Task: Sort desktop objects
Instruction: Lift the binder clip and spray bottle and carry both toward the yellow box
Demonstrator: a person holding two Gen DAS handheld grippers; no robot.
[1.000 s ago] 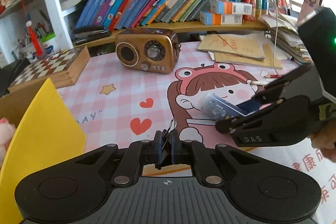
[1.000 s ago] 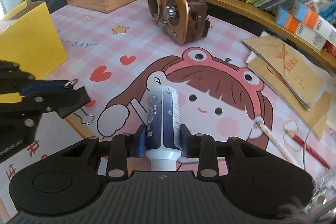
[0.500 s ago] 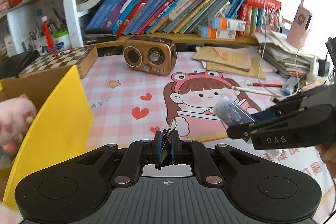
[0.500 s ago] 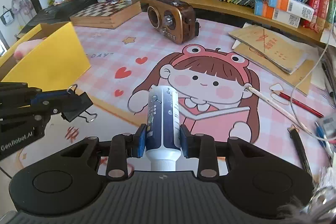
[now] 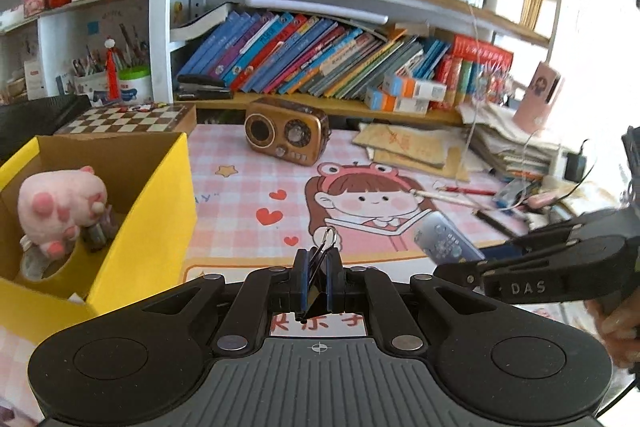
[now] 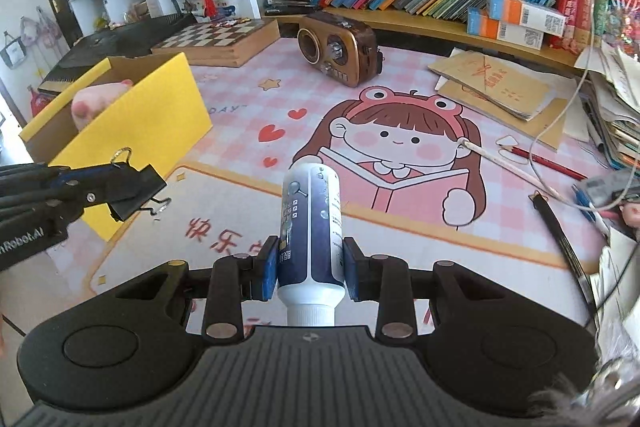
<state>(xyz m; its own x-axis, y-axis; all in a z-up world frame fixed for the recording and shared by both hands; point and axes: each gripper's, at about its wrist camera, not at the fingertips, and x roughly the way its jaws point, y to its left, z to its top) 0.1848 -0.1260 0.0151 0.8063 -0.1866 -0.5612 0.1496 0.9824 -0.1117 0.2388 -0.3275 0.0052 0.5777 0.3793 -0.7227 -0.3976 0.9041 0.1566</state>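
Observation:
My left gripper (image 5: pixel 316 281) is shut on a black binder clip (image 5: pixel 318 267), held in the air above the pink desk mat (image 5: pixel 240 203). The same clip (image 6: pixel 132 187) shows at the left of the right wrist view, beside the yellow box. My right gripper (image 6: pixel 310 267) is shut on a blue and white tube (image 6: pixel 310 219), cap toward the camera; that tube (image 5: pixel 440 241) also appears at the right of the left wrist view. An open yellow cardboard box (image 5: pixel 152 227) at the left holds a pink plush toy (image 5: pixel 60 207).
A brown retro radio (image 5: pixel 286 135) and a wooden chessboard box (image 5: pixel 128 117) stand at the back of the desk. Paper envelopes (image 6: pixel 496 83), a red pencil (image 6: pixel 548 161), pens and cables lie at the right. Bookshelves (image 5: pixel 320 59) rise behind. A person's hand (image 5: pixel 620 323) holds the right gripper.
Both grippers have risen and pulled back from the mat toward the yellow box, each keeping its object. The box's inside and the plush toy have come into the left wrist view.

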